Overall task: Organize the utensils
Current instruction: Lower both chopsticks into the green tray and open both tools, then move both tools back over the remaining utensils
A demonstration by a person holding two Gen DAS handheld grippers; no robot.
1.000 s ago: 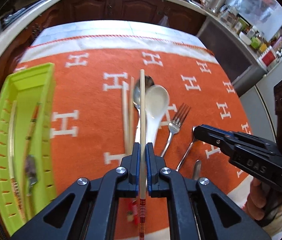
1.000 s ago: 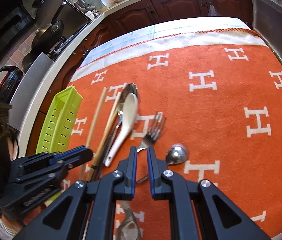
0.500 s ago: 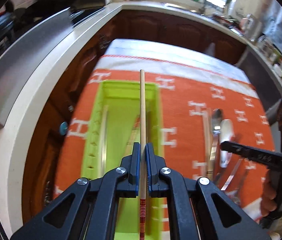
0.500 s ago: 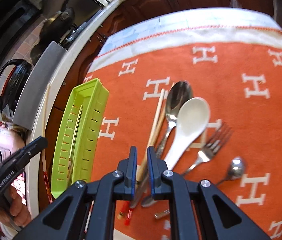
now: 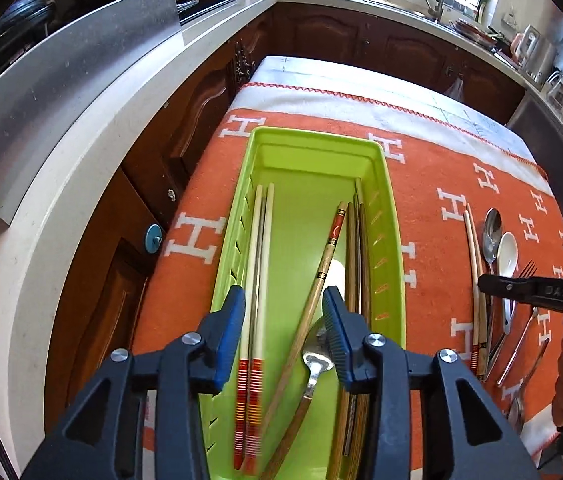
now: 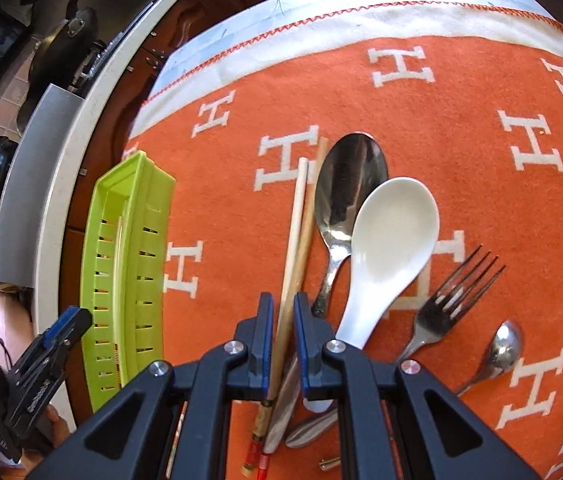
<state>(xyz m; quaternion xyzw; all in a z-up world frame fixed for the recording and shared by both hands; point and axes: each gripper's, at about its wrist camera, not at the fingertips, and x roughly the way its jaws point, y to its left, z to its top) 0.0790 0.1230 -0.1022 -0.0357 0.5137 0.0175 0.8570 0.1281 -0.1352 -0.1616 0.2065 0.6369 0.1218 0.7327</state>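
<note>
My left gripper (image 5: 283, 300) is open above the near end of the lime green tray (image 5: 391, 240). In the tray lie several chopsticks (image 5: 259, 264), one patterned chopstick (image 5: 323, 268) slanting across, and a metal spoon (image 5: 313, 356). My right gripper (image 6: 279, 312) hangs low over two wooden chopsticks (image 6: 295, 224) on the orange blanket (image 6: 481, 92), its jaws narrowly apart on either side of them. Beside them lie a large metal spoon (image 6: 347, 188), a white ceramic spoon (image 6: 391, 240), a fork (image 6: 451, 300) and a small spoon (image 6: 503, 350).
The tray (image 6: 99, 248) stands at the table's left edge, next to a white counter (image 5: 61, 184) and dark wooden cabinets (image 5: 345, 36). A steel sheet (image 5: 61, 88) and pans sit on the counter. The other gripper shows at each view's side (image 5: 537, 292) (image 6: 47, 356).
My left gripper has opened and the chopstick it held now lies in the tray. My right gripper has moved down and forward to straddle the two chopsticks on the blanket.
</note>
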